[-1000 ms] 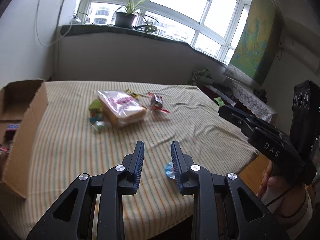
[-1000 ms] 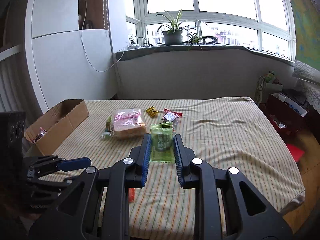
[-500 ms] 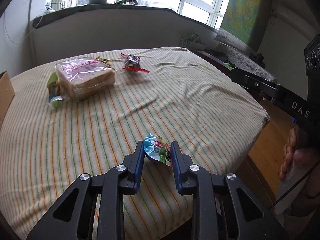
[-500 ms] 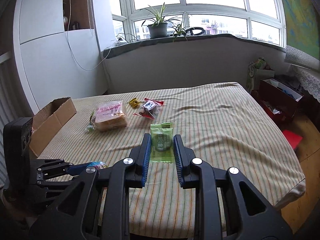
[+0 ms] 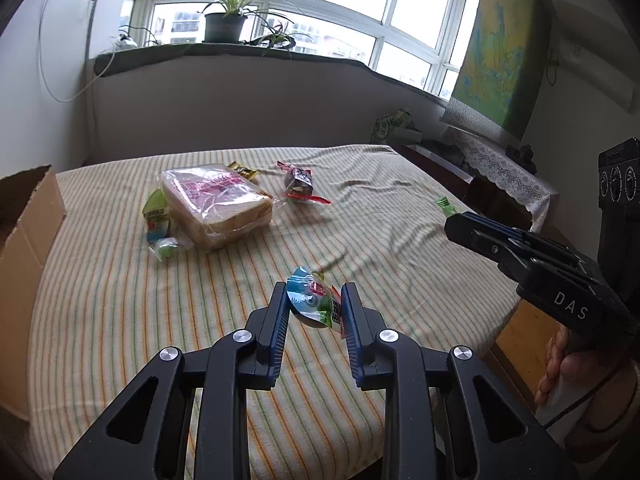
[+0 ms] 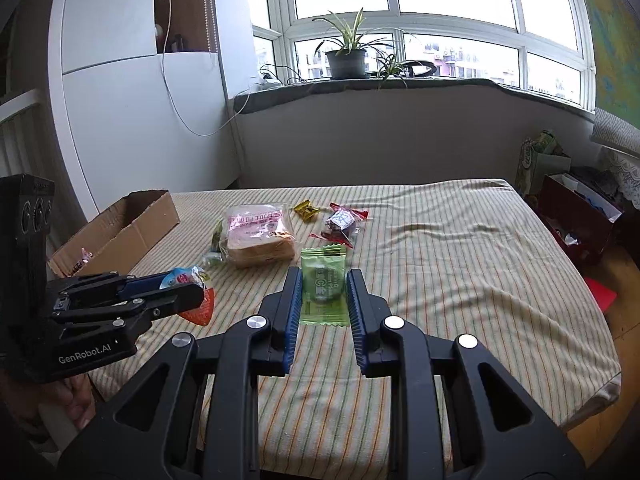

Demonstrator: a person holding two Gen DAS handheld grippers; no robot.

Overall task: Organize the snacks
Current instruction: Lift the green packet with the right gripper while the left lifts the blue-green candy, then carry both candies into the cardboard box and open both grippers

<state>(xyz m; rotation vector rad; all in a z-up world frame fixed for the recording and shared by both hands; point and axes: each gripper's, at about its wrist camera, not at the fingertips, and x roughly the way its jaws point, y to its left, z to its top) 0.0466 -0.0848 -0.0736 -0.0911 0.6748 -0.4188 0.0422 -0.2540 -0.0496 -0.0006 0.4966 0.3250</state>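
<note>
A blue and green snack packet is held clamped between the pads of the left gripper, lifted above the striped tablecloth; in the right wrist view the same packet is seen protruding from that gripper's tips. A green wrapped snack is gripped between the closed pads of the right gripper, its flat face turned toward the camera and its lower crimped edge hanging below the pads. The bagged loaf of bread is taken as the landmark. The left gripper's packet is located nearer the camera than the loaf and to its left in the right wrist view; the green wrapped snack is located nearer than the loaf and just to its right. A small yellow packet and a dark snack in a red-edged wrapper are noted lying on the cloth to the right of the loaf. Small green packets are found against the loaf's left side. An open cardboard box is positioned well to the left of the loaf. A hand is seen on the right gripper's handle.
</note>
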